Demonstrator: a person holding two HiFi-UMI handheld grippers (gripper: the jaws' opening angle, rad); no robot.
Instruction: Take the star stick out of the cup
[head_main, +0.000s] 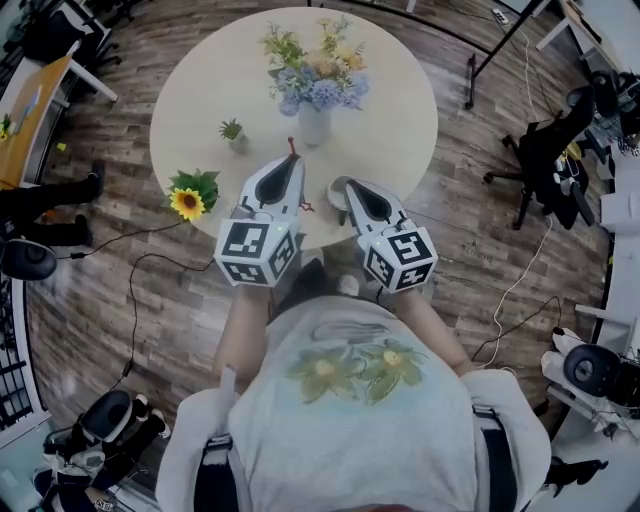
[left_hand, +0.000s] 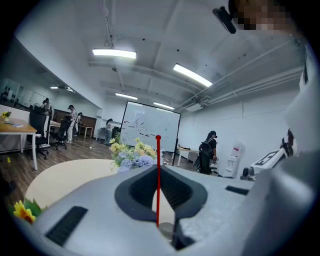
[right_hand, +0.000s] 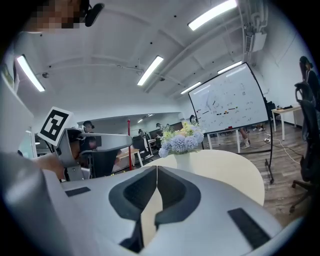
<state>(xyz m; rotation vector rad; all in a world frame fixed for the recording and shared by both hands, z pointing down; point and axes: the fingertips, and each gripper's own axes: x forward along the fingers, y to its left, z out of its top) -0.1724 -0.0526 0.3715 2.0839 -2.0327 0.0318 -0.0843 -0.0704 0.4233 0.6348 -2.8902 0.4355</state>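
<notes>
The star stick (left_hand: 158, 180) is a thin red rod standing upright between the jaws of my left gripper (left_hand: 158, 167), which is shut on it. In the head view the left gripper (head_main: 291, 162) reaches over the near edge of the round table (head_main: 200, 90), and the stick's tip (head_main: 292, 146) pokes out past its fingers. A grey cup (head_main: 338, 196) sits at the table edge, partly hidden under my right gripper (head_main: 352, 186). The right gripper (right_hand: 157, 167) is shut with nothing between its jaws. The stick's star end does not show clearly.
A white vase of flowers (head_main: 313, 125) stands mid-table, with a small potted plant (head_main: 232, 130) to its left and a sunflower (head_main: 188, 203) at the near left edge. Cables (head_main: 135, 290) lie on the wood floor. Office chairs (head_main: 545, 150) stand to the right.
</notes>
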